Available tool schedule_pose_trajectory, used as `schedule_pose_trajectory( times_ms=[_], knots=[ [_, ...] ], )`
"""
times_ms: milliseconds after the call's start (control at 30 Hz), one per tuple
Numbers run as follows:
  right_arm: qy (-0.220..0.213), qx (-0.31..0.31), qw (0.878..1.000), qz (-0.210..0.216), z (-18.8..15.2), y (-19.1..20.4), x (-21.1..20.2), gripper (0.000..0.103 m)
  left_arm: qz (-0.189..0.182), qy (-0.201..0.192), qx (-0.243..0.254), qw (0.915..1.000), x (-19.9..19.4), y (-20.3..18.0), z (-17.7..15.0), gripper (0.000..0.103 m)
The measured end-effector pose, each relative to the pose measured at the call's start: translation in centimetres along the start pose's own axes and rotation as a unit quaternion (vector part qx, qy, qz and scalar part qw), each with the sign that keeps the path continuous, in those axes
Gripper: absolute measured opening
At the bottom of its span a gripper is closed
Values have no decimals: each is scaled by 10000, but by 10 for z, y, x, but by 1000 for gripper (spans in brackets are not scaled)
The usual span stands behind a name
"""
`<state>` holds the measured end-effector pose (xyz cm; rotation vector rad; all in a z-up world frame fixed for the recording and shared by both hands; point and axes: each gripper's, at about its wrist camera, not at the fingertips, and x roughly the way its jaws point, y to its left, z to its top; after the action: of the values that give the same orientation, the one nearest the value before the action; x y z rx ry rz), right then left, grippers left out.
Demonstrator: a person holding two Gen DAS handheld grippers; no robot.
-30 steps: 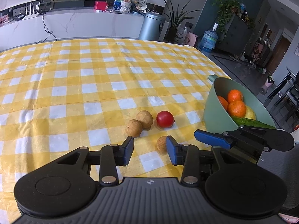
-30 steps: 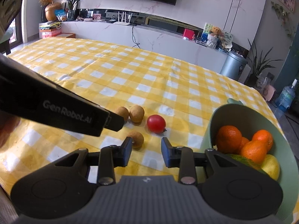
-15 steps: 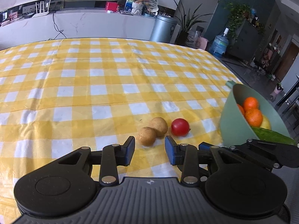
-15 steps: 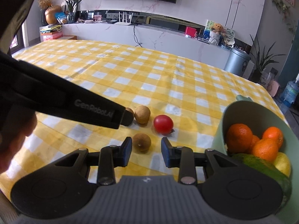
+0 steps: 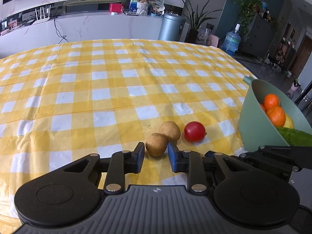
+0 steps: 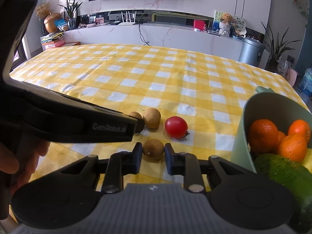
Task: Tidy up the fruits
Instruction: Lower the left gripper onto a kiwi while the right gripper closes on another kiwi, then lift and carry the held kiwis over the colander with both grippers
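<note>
Seen from the left wrist camera, the left gripper (image 5: 156, 156) stood open over the yellow checked tablecloth (image 5: 117, 81), its blue-padded fingers (image 5: 140, 157) set either side of a small brown fruit (image 5: 156, 144) that lay just ahead of the tips. Whether the pads touched the fruit could not be told. A second brown fruit (image 5: 169, 131) sat touching the first, just beyond it and slightly to the right, and a red tomato (image 5: 194, 131) lay near that, further right. At the far right of the gripper, a green bowl (image 5: 253, 128) held oranges (image 5: 276, 116), a yellow fruit (image 5: 288, 121) and a green cucumber (image 5: 294, 138). Part of the right gripper (image 5: 276, 156) showed low at the right edge.

From the right wrist camera, the right gripper (image 6: 151, 157) was also open, its fingers (image 6: 137, 157) bracketing another brown fruit (image 6: 153, 149) that rested on the cloth (image 6: 156, 74) between the tips, close to both pads. Ahead lay the tomato (image 6: 176, 127), slightly right, and a brown fruit (image 6: 152, 118), straight beyond. The left gripper (image 6: 139, 124) reached in from the left, covering part of a further brown fruit (image 6: 135, 115). The green bowl (image 6: 241, 136) stood just right of the fingers, with oranges (image 6: 262, 133) and a dark green vegetable (image 6: 286, 173) inside.
</note>
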<state>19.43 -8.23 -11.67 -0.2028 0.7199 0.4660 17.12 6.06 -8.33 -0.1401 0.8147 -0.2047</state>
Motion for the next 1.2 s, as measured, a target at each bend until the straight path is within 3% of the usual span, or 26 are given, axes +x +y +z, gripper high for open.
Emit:
schedule_pose_trajectory(
  times_ms=[133, 500, 933, 1200],
  knots=[
    [-8, 24, 10000, 11, 0, 0, 0, 21, -17, 11, -31, 10000, 0, 1, 0, 26],
    [-245, -27, 9997, -7, -1, 1, -14, 20, 49, -164, -115, 9998, -14, 0, 3, 25],
    [-626, -226, 9978, -50, 1, 6, -54, 20, 222, -316, -68, 9992, -44, -11, 7, 25],
    [-914, -181, 9956, -83, 3, 3, -87, 20, 198, -677, -41, 9975, -73, -25, 18, 25]
  ],
)
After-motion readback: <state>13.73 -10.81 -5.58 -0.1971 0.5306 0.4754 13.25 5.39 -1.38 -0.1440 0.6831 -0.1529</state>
